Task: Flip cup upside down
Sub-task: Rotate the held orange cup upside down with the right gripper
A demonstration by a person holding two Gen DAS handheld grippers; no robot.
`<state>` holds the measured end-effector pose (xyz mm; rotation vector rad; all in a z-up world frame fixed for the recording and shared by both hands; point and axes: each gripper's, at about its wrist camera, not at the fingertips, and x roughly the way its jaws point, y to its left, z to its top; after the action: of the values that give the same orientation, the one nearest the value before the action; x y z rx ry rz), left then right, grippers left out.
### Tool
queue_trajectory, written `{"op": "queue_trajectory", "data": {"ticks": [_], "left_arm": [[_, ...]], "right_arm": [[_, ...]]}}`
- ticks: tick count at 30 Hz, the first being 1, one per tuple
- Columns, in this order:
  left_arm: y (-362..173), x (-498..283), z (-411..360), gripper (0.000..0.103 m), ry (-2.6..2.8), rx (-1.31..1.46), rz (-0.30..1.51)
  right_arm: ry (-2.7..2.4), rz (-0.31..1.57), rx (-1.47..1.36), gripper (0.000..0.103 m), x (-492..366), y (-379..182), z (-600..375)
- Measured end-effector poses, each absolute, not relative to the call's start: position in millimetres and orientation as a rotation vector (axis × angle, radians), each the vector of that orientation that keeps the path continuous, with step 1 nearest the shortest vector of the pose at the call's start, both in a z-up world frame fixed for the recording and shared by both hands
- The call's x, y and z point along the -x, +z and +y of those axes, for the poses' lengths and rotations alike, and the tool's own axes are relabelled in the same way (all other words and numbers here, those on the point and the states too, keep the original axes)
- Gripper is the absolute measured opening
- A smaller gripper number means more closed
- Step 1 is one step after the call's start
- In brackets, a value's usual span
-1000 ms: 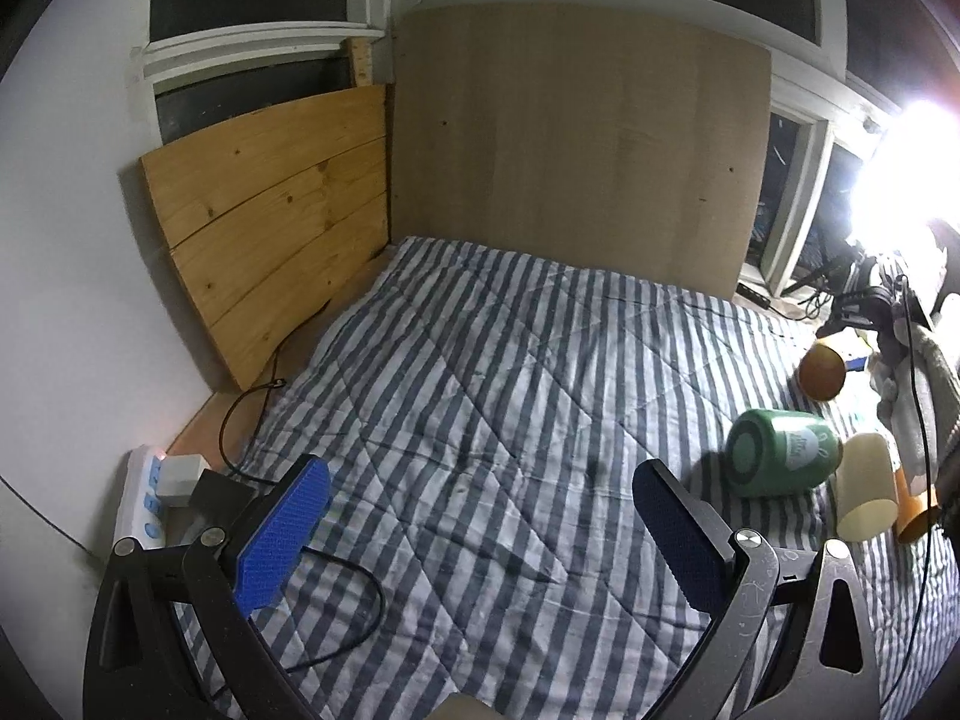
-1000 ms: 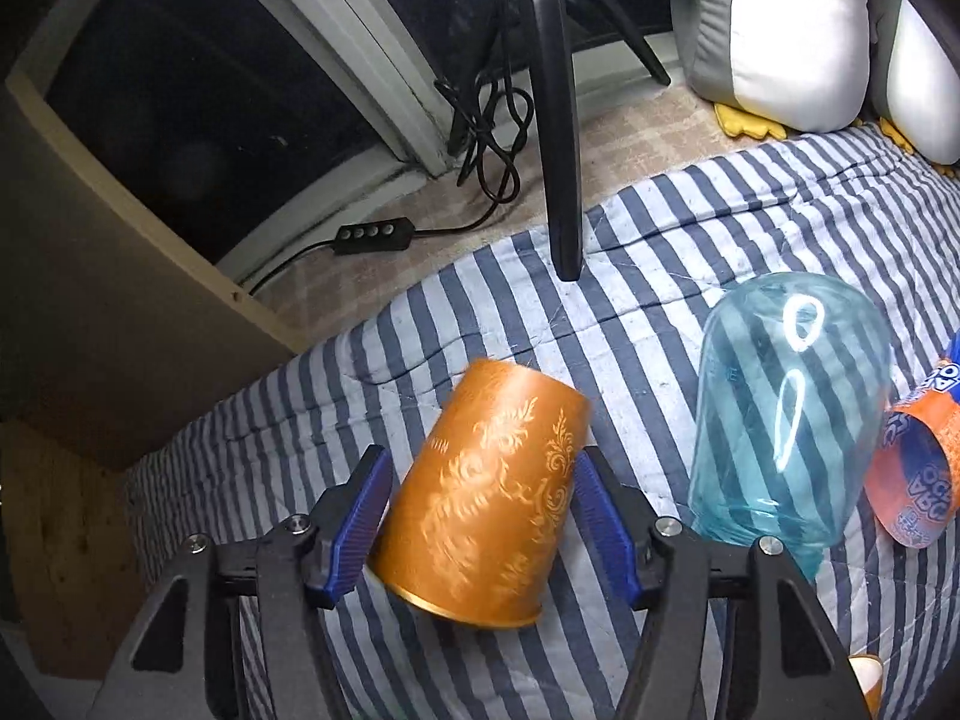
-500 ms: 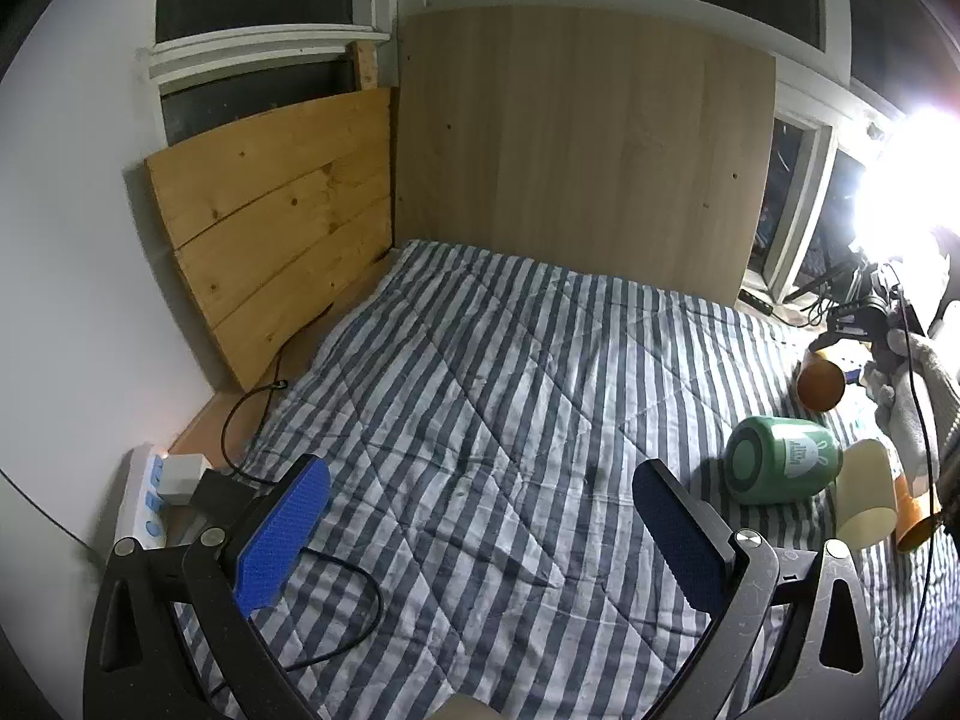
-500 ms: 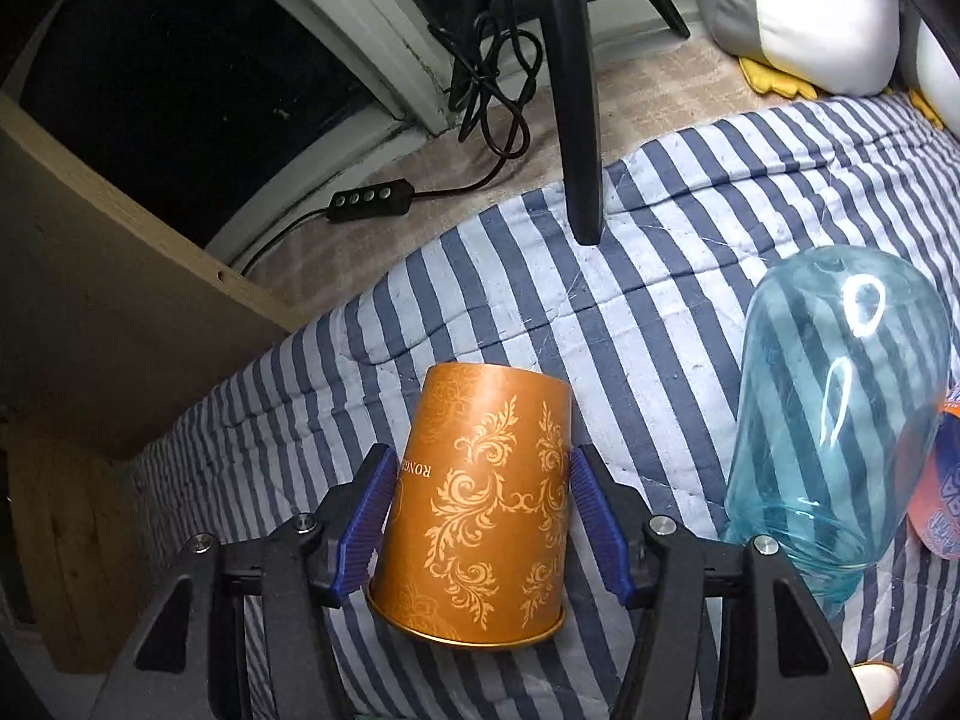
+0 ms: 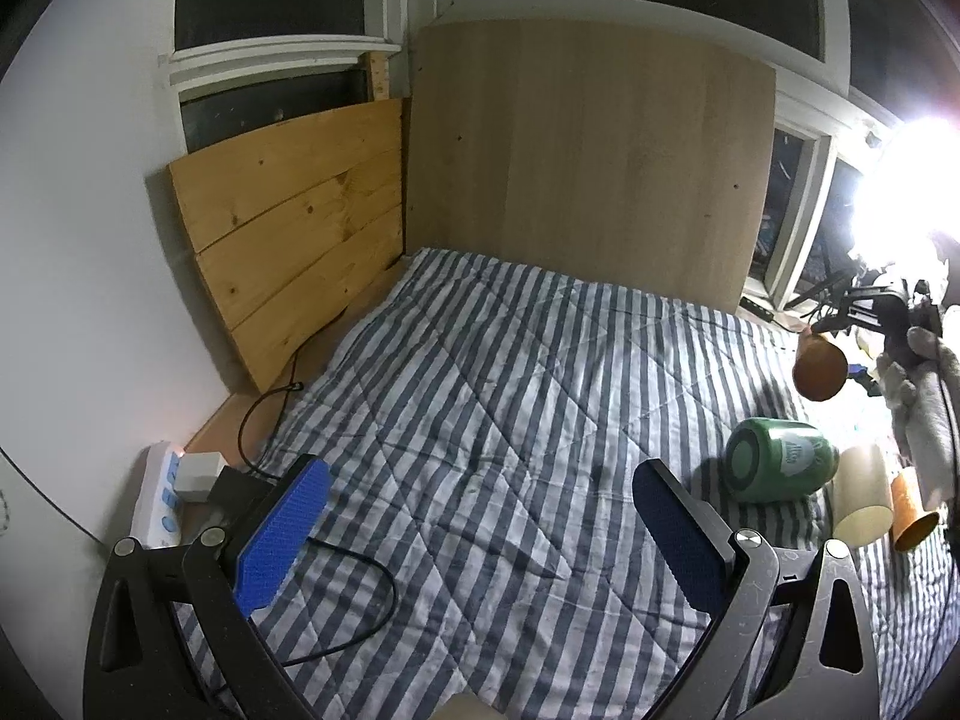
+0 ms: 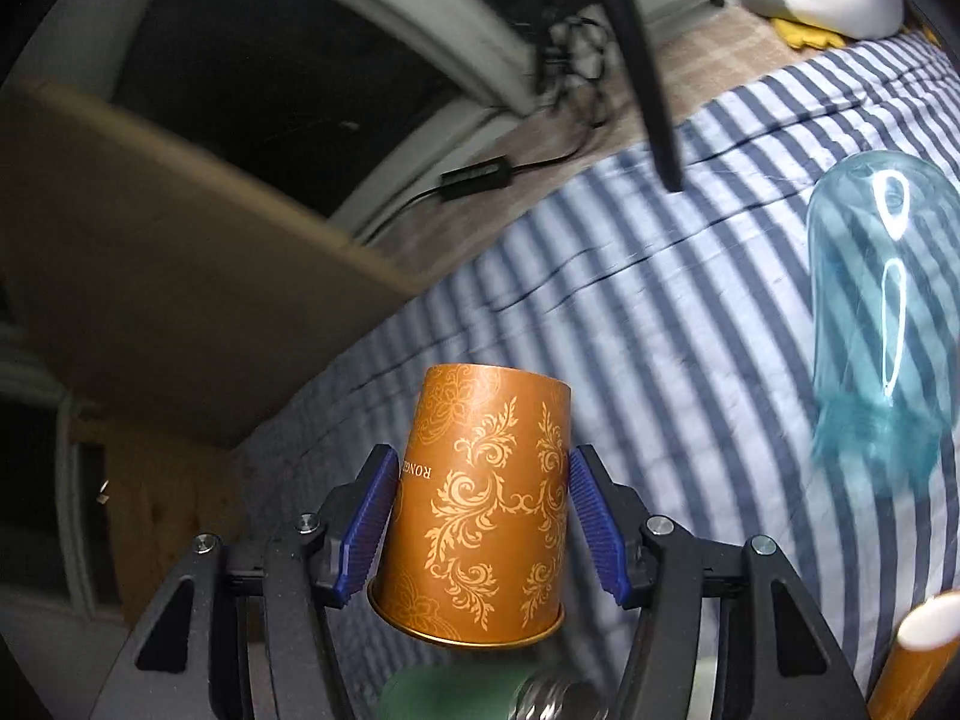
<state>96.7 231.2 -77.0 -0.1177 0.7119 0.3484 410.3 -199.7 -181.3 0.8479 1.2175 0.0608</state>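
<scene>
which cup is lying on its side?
The green cup, lying on the striped blanket with its round end toward the left gripper. The cream cup beside it stands, and the right gripper holds the orange patterned cup.

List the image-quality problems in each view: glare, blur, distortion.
Left wrist view: a lamp at the right edge blows out to white glare, washing over the clutter beneath it; fisheye bends the wooden boards; the striped quilt is sharp. Right wrist view: motion blur smears the quilt stripes, cables and blue transparent cup, while the orange cup in the right gripper stays sharp.
</scene>
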Motion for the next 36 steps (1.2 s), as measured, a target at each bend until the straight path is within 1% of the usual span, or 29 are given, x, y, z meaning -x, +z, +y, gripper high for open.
{"op": "queue_trajectory", "data": {"ticks": [4, 9, 14, 16, 19, 25, 29, 32, 35, 36], "left_arm": [[-68, -93, 220, 0.102, 0.317, 0.123, 0.697], [-61, -94, 198, 0.102, 0.249, 0.131, 0.697], [-65, -98, 159, 0.102, 0.145, 0.134, 0.735], [-68, -98, 143, 0.102, 0.113, 0.131, 0.75], [-76, -99, 115, 0.102, 0.062, 0.131, 0.779], [-96, -103, 70, 0.102, -0.012, 0.113, 0.84], [-110, -107, 44, 0.102, -0.065, 0.087, 0.887], [-120, -111, 31, 0.102, -0.111, 0.076, 0.927], [-130, -118, 12, 0.102, -0.156, 0.066, 0.963], [-132, -121, 8, 0.102, -0.166, 0.068, 0.973]], "right_arm": [[0.161, 1.211, -0.839, 0.055, -374, -154, -191], [0.239, 1.23, -0.795, 0.055, -303, -131, -194], [0.246, 1.303, -0.748, 0.055, -230, -138, -205], [0.249, 1.315, -0.751, 0.055, -207, -144, -211], [0.234, 1.349, -0.68, 0.055, -179, -154, -210], [0.247, 1.38, -0.664, 0.055, -164, -181, -211], [0.235, 1.388, -0.55, 0.057, -160, -183, -200], [0.225, 1.373, -0.479, 0.06, -156, -178, -194], [0.233, 1.343, -0.462, 0.068, -150, -171, -197], [0.234, 1.335, -0.466, 0.068, -146, -169, -199]]}}
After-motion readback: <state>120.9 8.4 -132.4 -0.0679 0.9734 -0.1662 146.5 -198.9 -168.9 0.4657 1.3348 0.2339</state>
